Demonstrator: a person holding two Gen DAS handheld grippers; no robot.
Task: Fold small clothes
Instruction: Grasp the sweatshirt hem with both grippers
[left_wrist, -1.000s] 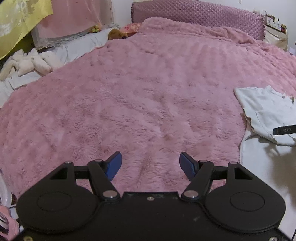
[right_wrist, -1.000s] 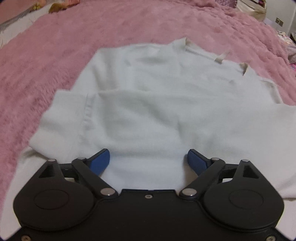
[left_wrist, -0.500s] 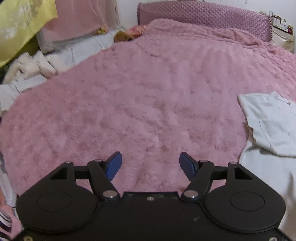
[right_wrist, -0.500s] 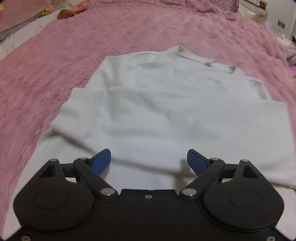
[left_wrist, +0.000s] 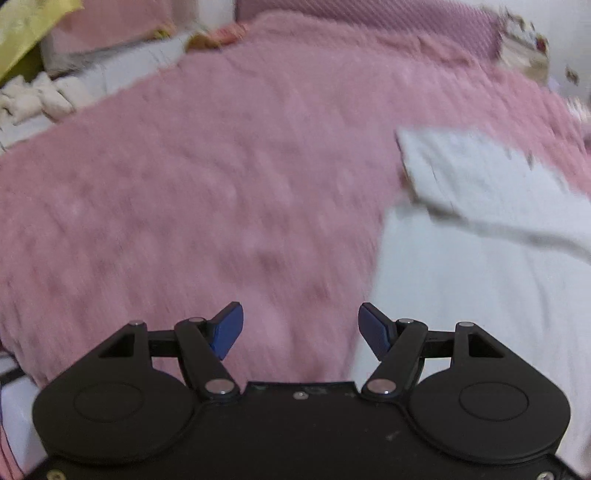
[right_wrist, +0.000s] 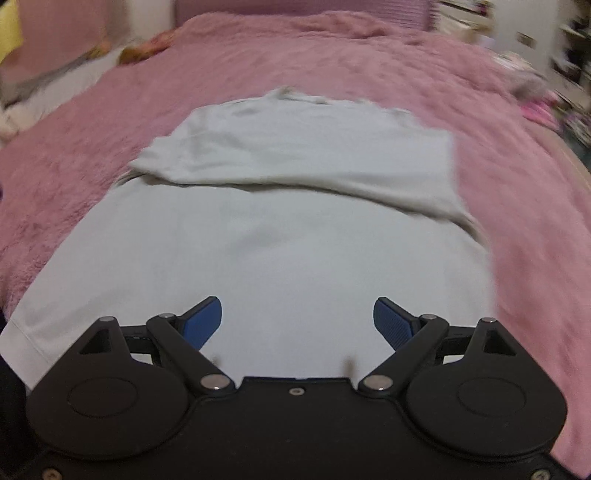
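The white shirt (right_wrist: 288, 236) lies flat on the pink fluffy blanket (right_wrist: 517, 192), spread out directly ahead of the right gripper (right_wrist: 297, 319) and reaching back under its blue fingers (right_wrist: 203, 319). The half of the shirt farther from the gripper carries a folded-over layer: a sleeve and side panel lie doubled across the body, and their lower edge makes a soft ridge running across the cloth ahead of the fingertips. The collar sits at the far end, straight ahead of the tool. The near hem runs out to the left of the gripper's body. The right gripper's jaws stand wide apart with nothing between them; the pads hang above the cloth, and whether they brush it cannot be told.

In the left wrist view, the same shirt (left_wrist: 480, 258) lies ahead and to the right of the left gripper (left_wrist: 301, 330). Its left edge passes just beside the right-hand finger (left_wrist: 375, 330), while the left-hand finger is over bare blanket (left_wrist: 184, 206). This gripper is also spread wide and holds nothing. The view is heavily blurred.

Beyond the shirt the blanket runs on to a quilted pink headboard (left_wrist: 369, 22). Far ahead and to the left of the left gripper, a heap of pale cloth (left_wrist: 33, 99) lies off the blanket's edge, with a yellow fabric (left_wrist: 26, 26) above it.
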